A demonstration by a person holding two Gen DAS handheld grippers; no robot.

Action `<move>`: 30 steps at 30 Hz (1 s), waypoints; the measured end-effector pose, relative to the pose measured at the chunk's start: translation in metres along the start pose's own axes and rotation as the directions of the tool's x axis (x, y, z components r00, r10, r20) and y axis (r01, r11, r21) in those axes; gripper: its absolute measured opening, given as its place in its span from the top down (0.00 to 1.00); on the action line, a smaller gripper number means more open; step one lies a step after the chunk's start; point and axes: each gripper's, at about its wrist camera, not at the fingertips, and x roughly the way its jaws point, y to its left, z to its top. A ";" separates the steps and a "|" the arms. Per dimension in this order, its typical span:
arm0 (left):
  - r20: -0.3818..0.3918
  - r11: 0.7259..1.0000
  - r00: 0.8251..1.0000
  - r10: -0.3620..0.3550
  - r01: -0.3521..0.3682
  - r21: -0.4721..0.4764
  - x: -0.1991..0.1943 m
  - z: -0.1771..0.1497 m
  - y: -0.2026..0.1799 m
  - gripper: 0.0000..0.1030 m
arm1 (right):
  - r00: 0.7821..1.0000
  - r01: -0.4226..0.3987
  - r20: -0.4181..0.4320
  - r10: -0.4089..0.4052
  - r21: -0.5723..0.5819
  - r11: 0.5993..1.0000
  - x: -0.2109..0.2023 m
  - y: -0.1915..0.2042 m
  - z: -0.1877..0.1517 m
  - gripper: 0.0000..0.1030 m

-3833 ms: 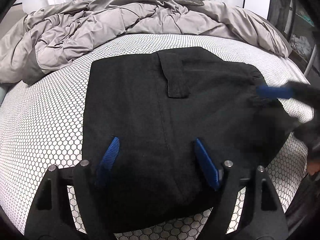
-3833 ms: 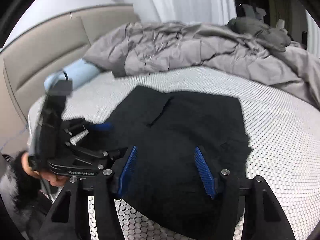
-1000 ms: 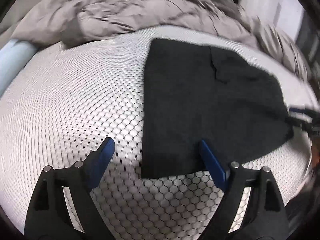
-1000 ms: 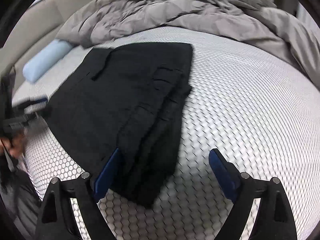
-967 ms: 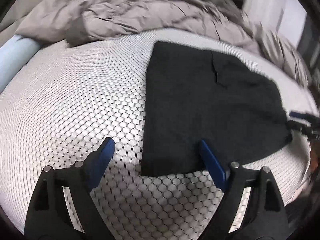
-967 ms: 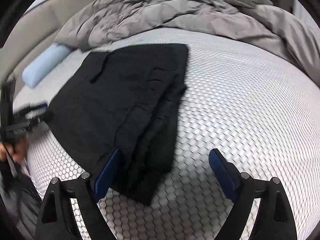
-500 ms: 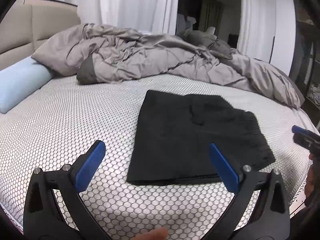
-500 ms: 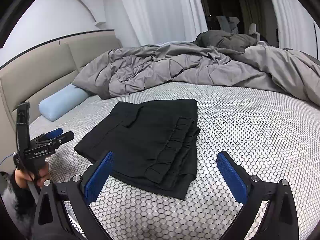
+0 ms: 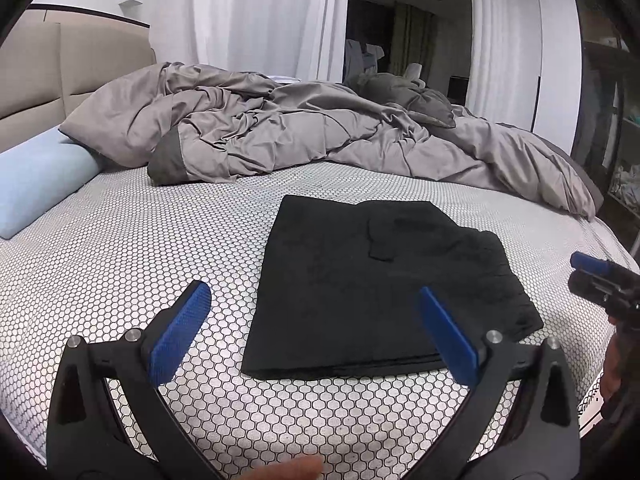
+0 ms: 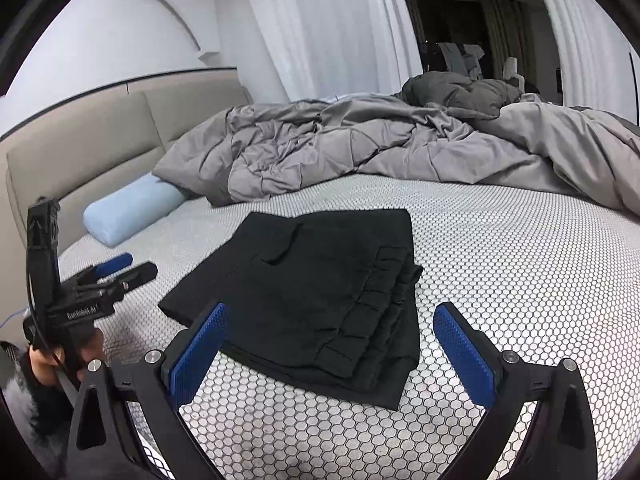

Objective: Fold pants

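The black pants (image 9: pixel 372 280) lie folded into a flat rectangular stack on the bed's white honeycomb-patterned sheet (image 9: pixel 120 272). They also show in the right wrist view (image 10: pixel 316 292), with stacked fold layers along their right edge. My left gripper (image 9: pixel 316 332) is open and empty, held back from the stack's near edge. My right gripper (image 10: pixel 332 344) is open and empty, held above the stack's near corner. The right gripper shows at the right edge of the left wrist view (image 9: pixel 600 280). The left gripper shows at the left of the right wrist view (image 10: pixel 120 270).
A rumpled grey duvet (image 9: pixel 320 136) covers the far half of the bed. A light blue bolster pillow (image 9: pixel 36 176) lies at the left by the beige headboard (image 10: pixel 100 144). White curtains (image 9: pixel 260 20) hang behind. The mattress edge (image 9: pixel 616 248) drops off at the right.
Both grippers have pulled back and up from the pants. The views went from close over the fabric to a wider look at the bed. The folded stack has stayed in place.
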 end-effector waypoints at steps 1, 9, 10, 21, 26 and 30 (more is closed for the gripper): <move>0.004 1.000 1.000 0.000 0.000 0.002 -0.001 -0.001 -0.001 0.01 | 1.000 -0.001 -0.003 0.001 -0.001 1.000 0.001 0.000 0.000 0.00; 0.002 1.000 1.000 0.012 -0.012 0.010 0.004 0.000 0.002 0.01 | 1.000 0.001 -0.010 -0.001 -0.002 1.000 0.005 0.000 -0.002 0.00; 0.002 1.000 1.000 0.012 -0.012 0.011 0.005 0.000 0.002 0.01 | 1.000 0.000 -0.013 -0.001 -0.003 1.000 0.006 0.000 -0.002 0.00; -0.020 1.000 1.000 0.005 -0.005 -0.016 0.010 0.000 0.007 0.01 | 1.000 0.007 -0.022 -0.007 -0.015 1.000 0.009 0.001 -0.003 0.00; -0.032 0.999 0.999 0.010 -0.011 -0.030 0.014 -0.001 0.011 0.01 | 1.000 0.007 -0.024 -0.008 -0.025 1.000 0.010 0.002 -0.003 0.00; -0.032 1.000 0.999 0.012 -0.013 -0.025 0.015 -0.001 0.012 0.01 | 1.000 0.007 -0.026 -0.008 -0.028 1.000 0.010 0.002 -0.003 0.00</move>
